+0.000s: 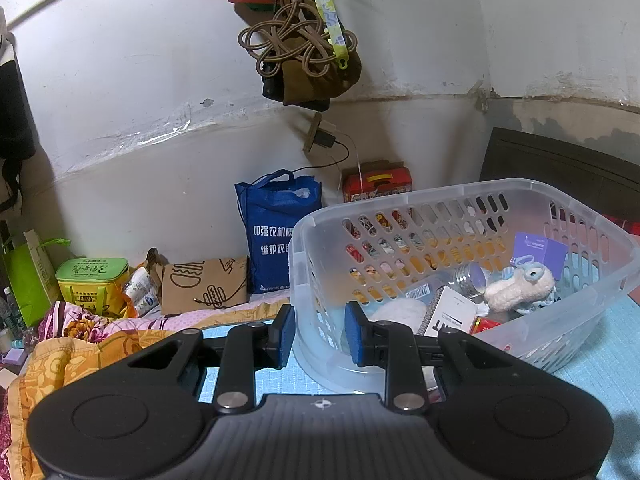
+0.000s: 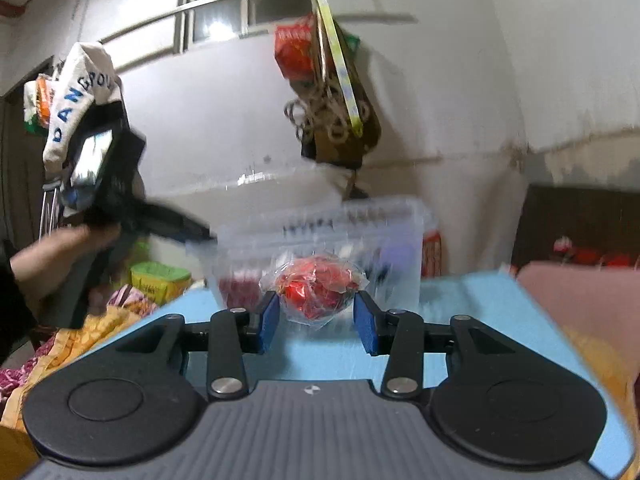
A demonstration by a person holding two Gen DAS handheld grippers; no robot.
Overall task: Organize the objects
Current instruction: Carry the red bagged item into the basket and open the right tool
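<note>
A clear plastic basket [image 1: 472,196] stands on a light blue mat [image 1: 600,364]. It holds a plush toy [image 1: 516,286], a purple box [image 1: 540,250], a white box [image 1: 452,312] and other small items. My left gripper [image 1: 320,334] has its blue pads on either side of the basket's near corner wall; the grip is unclear. My right gripper [image 2: 316,318] is shut on a clear bag of red sweets [image 2: 314,288], held above the mat in front of the blurred basket [image 2: 320,232]. The left gripper and hand [image 2: 100,208] show at the left of the right wrist view.
A blue tote bag [image 1: 272,236], a brown paper bag [image 1: 204,286], a green and yellow box [image 1: 92,284] and a red box [image 1: 378,180] stand along the wall. Floral bedding [image 1: 80,340] lies left of the mat. Bags and cord [image 1: 300,40] hang from the wall.
</note>
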